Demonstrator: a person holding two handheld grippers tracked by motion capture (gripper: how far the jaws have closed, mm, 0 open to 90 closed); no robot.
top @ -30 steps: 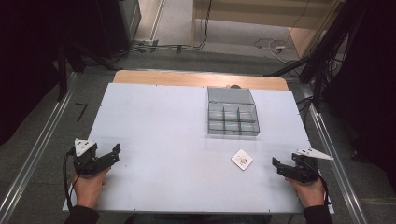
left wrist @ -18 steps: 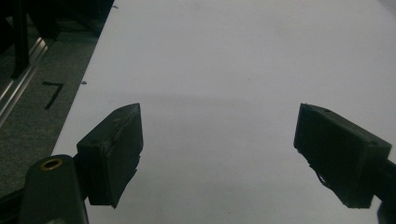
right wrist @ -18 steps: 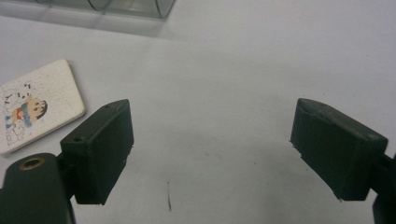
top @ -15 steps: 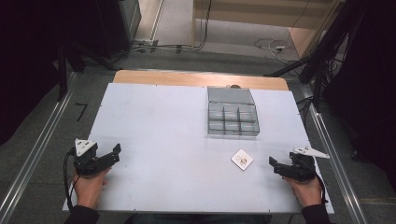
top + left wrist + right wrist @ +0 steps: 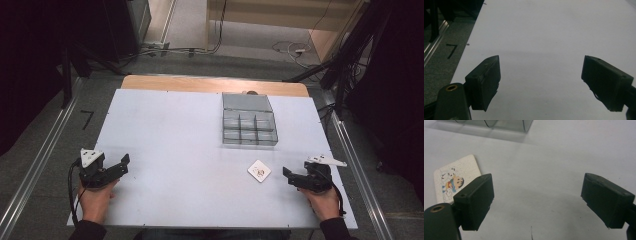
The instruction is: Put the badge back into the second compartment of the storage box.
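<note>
A small white square card [image 5: 259, 170] with a cartoon picture lies flat on the white table [image 5: 170, 130], near its front right. My right gripper [image 5: 287, 176] rests just right of it, held low over the table and pointing left. In the right gripper view the card [image 5: 454, 178] lies beyond the left jaw, and the right gripper [image 5: 536, 202] is open; its jaws have just been opening, with only bare table between them. My left gripper [image 5: 122, 165] sits at the front left, open, and bare table shows between the jaws of the left gripper [image 5: 540, 82].
A clear plastic compartment box [image 5: 249, 126] with its lid raised stands at the back right of the table; its near corner [image 5: 499, 125] shows beyond the card. A wooden strip [image 5: 215, 84] borders the far edge. Metal rails [image 5: 45, 150] run along both sides.
The right gripper has edged slightly left toward the card. The left gripper has stayed where it was.
</note>
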